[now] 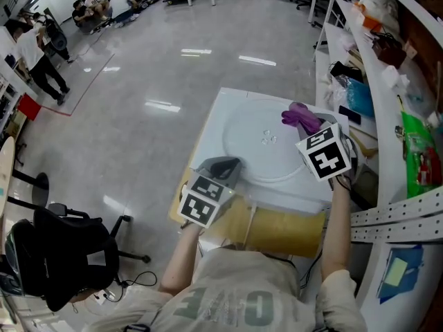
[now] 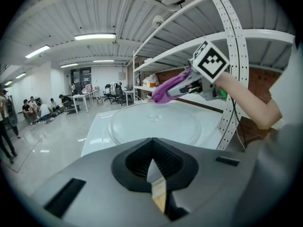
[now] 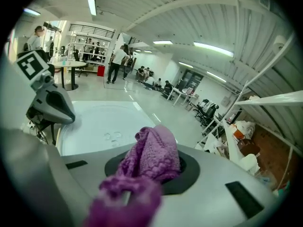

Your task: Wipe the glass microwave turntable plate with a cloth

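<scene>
Now your right hand-held gripper (image 1: 309, 127) is clamped on the purple knitted cloth (image 1: 299, 118) over the far right of the round clear glass turntable plate (image 1: 263, 142), which lies on the white bench (image 1: 291, 194). Lower the cloth flat and sweep overlapping circles. Your left hand-held gripper (image 1: 224, 166), jaws together and empty, could steady the near rim.

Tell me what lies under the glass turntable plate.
A white surface, visible through the clear plate. The purple cloth covers the plate's right edge, so what lies beneath there is hidden.

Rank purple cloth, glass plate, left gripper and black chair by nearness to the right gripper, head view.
1. Purple cloth: in its jaws.
2. Glass plate: just left.
3. Left gripper: plate's near-left edge.
4. Black chair: floor, far left.
</scene>
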A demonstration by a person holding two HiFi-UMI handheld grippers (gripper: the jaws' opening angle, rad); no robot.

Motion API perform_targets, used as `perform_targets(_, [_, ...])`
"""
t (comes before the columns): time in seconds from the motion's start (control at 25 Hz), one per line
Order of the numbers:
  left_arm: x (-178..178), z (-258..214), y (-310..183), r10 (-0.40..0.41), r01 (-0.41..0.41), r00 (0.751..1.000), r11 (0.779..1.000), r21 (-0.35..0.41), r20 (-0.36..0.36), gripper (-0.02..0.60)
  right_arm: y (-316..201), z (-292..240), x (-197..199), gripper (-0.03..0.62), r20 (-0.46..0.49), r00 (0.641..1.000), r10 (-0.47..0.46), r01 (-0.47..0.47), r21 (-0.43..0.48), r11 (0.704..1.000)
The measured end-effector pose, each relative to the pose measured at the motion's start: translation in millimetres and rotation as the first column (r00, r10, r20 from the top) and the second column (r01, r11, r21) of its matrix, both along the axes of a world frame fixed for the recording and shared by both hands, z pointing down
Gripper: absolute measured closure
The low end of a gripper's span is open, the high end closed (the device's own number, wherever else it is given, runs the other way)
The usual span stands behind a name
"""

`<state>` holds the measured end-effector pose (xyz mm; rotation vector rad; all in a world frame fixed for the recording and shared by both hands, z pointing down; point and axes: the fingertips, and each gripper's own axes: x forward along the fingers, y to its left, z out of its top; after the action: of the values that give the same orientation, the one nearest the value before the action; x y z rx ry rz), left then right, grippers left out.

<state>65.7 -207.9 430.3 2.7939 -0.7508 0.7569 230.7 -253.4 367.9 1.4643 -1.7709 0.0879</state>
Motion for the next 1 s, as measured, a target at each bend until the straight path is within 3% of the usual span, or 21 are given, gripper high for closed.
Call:
perform_targets(0.2, [1.2, 0.8, 1.4, -0.001, 0.001, 1.000, 1.000, -0.004, 0.000, 0.580, -13.0, 29.2, 18.8, 0.543, 0.010, 0.999, 0.037, -0.036, -0.050, 0.998])
perform_targets(0.4, [0.3, -1.1, -0.3, -0.011, 0.011, 1.000, 1.000, 0.003, 0.001, 0.580, -3.7, 34.2, 13.6, 0.543, 0.046, 0.998, 0.048, -0.045, -0.055, 0.997])
perform_targets(1.0, [-1.3, -1.1, -1.9, -0.029, 0.029, 1.000, 1.000, 0.010, 0.003, 0.580, 96.2, 37.4, -23.4, 0.543, 0.062, 0.998, 0.016, -0.013, -0.061, 0.998])
